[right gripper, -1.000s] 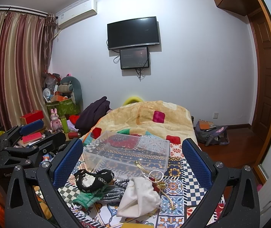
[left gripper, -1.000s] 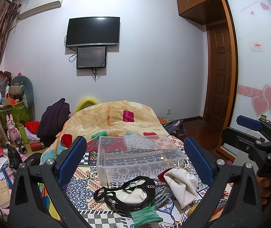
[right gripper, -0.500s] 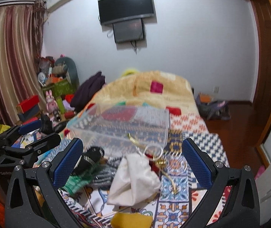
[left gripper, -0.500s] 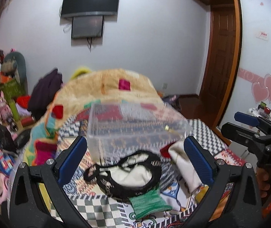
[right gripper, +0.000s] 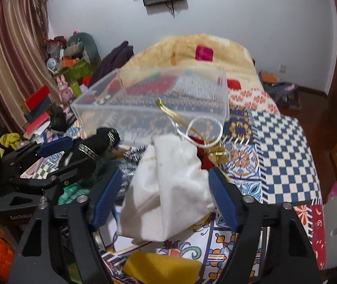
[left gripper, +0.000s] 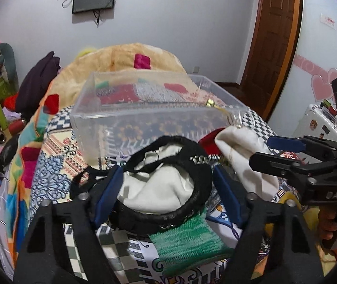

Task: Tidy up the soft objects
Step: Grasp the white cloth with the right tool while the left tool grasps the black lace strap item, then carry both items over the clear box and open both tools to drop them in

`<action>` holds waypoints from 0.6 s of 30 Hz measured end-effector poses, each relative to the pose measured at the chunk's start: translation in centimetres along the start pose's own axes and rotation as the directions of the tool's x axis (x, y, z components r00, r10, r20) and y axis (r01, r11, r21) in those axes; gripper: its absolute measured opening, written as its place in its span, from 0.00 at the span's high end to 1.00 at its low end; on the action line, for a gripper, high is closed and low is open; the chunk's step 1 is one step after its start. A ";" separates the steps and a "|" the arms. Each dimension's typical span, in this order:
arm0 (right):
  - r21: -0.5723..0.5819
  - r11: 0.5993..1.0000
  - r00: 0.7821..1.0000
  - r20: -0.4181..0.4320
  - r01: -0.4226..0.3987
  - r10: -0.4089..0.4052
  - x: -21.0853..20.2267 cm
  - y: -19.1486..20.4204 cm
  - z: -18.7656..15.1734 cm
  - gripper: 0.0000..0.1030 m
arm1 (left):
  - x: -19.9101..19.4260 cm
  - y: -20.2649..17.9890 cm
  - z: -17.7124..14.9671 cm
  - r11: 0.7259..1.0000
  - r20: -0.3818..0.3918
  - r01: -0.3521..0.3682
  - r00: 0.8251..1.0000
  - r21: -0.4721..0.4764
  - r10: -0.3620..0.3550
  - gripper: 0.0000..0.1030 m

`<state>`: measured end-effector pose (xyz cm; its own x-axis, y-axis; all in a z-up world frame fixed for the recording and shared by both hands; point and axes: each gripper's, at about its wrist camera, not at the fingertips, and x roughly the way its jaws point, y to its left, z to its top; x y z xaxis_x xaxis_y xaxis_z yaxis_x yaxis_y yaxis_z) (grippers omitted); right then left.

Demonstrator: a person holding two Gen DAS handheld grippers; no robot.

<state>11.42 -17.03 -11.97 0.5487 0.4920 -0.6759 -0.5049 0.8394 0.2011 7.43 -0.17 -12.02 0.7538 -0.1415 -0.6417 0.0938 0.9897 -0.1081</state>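
Note:
A pile of soft things lies on the patterned bedspread before a clear plastic bin (left gripper: 154,108), which also shows in the right wrist view (right gripper: 149,104). My left gripper (left gripper: 168,189) is open, its jaws either side of a black-rimmed white cloth pouch (left gripper: 161,187). A green knitted piece (left gripper: 187,243) lies under it. My right gripper (right gripper: 163,194) is open, its jaws either side of a white drawstring bag (right gripper: 168,189) with gold cords and a clear ring. The white bag also shows in the left wrist view (left gripper: 244,156).
A yellow sponge-like block (right gripper: 161,267) lies at the near edge. A beige quilt (left gripper: 121,61) is heaped behind the bin. Clutter, boxes and toys crowd the floor at left (right gripper: 50,99). A wooden door (left gripper: 272,40) stands at right.
Both grippers have come down and forward onto the pile. The left one now straddles the black-rimmed pouch, the right one the white bag. Both stay open.

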 end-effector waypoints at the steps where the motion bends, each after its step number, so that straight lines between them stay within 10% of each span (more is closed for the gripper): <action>1: 0.005 1.000 1.000 -0.011 -0.003 0.003 0.2 -0.1 -0.1 0.40 | 0.2 0.1 -0.1 1.000 -0.010 0.011 1.000 -0.003 -0.011 0.37; 11: 0.005 0.999 0.997 -0.066 -0.031 0.032 1.3 -0.2 -0.6 0.85 | 0.2 0.4 -0.1 0.997 -0.014 0.076 0.997 -0.030 -0.076 0.74; 18: 0.020 0.996 0.997 0.000 -0.083 0.083 -1.0 -0.3 0.2 0.91 | -2.0 1.2 0.7 0.997 0.039 0.066 0.997 -0.051 -0.064 0.87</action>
<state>11.19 -17.72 -11.20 0.5048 0.5601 -0.6569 -0.5352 0.8001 0.2710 6.46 1.30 -10.29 0.7707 -0.2038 -0.6037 0.1103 0.9758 -0.1886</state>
